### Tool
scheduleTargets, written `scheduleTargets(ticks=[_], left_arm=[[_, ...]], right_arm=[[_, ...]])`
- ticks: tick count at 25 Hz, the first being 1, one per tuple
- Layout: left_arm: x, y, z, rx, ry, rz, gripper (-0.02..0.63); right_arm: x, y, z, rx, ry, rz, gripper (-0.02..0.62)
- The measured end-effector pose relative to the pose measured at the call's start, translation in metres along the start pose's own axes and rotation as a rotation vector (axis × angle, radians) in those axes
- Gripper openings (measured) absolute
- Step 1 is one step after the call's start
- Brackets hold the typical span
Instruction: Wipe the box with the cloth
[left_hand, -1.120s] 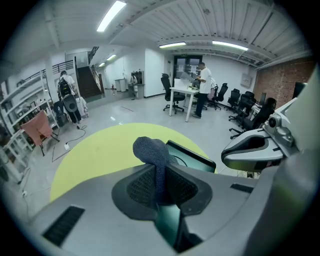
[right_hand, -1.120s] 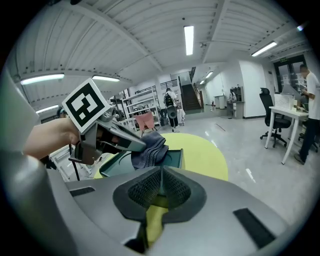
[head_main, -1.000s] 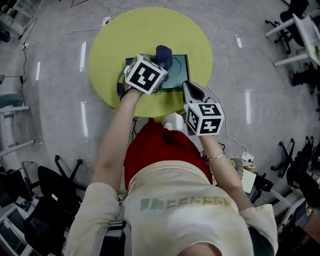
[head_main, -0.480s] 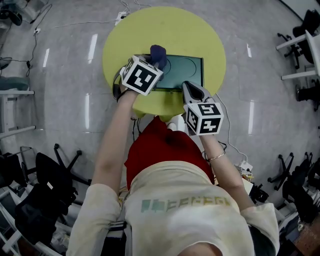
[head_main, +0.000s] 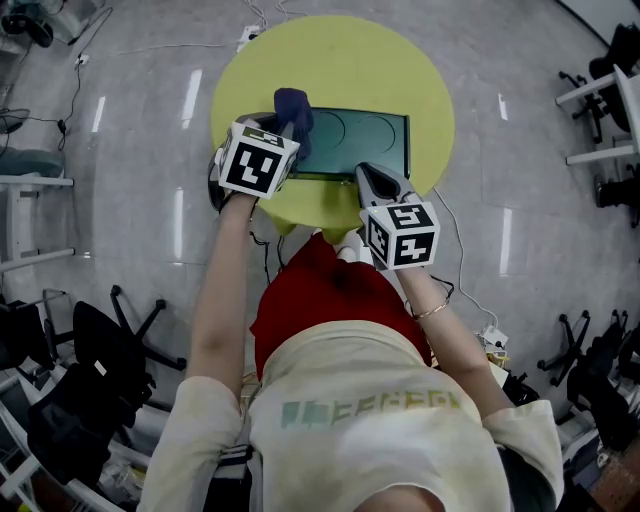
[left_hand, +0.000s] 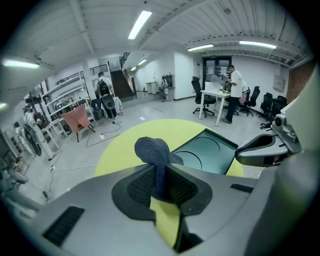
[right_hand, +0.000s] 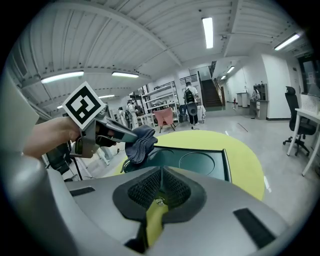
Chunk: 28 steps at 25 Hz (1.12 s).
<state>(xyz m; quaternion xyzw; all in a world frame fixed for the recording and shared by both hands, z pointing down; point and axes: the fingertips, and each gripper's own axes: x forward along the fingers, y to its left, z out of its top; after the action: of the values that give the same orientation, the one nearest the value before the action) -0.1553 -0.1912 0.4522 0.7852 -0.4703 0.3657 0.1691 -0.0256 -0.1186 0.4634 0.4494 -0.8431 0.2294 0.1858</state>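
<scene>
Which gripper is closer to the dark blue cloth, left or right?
Left. The left gripper is shut on the cloth at the box's left end; the right gripper sits by the box's near edge, apart from the cloth.

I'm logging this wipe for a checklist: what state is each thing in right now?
left gripper: shut on the cloth.
right gripper: shut, empty, by the box's near edge.
cloth: bunched, at the box's left end; contact unclear.
box: lying flat on the table.
</scene>
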Motion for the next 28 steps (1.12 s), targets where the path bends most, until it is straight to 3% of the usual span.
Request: scheduleTargets(ticks=[4, 8, 12, 19, 23, 28], left_arm=[[-0.026, 0.003, 0.005, 0.027, -0.038, 0.094, 0.071], [-0.044, -0.019, 0.009, 0.02, -0.089, 0.094, 0.071], [-0.041, -0.063, 0.013, 0.047, -0.112, 0.015, 0.071], [-0.018, -0.166, 0.038, 0.101, -0.134, -0.216, 0.071], [-0.008, -0.214, 0.055, 0.141, -0.152, -0.309, 0.071], [0.008, -0.238, 0.058, 0.114, -0.156, -0.351, 0.071]], right_arm=[[-0.008, 0.0, -0.003, 0.001, -0.005, -0.001, 0.038], [-0.022, -0.004, -0.009, 0.003, -0.018, -0.02, 0.038], [-0.043, -0.021, -0.015, 0.03, -0.039, -0.076, 0.038], [-0.09, -0.064, -0.031, 0.097, -0.074, -0.203, 0.038], [-0.113, -0.087, -0.042, 0.139, -0.083, -0.273, 0.038], [-0.123, -0.098, -0.049, 0.162, -0.086, -0.296, 0.038]])
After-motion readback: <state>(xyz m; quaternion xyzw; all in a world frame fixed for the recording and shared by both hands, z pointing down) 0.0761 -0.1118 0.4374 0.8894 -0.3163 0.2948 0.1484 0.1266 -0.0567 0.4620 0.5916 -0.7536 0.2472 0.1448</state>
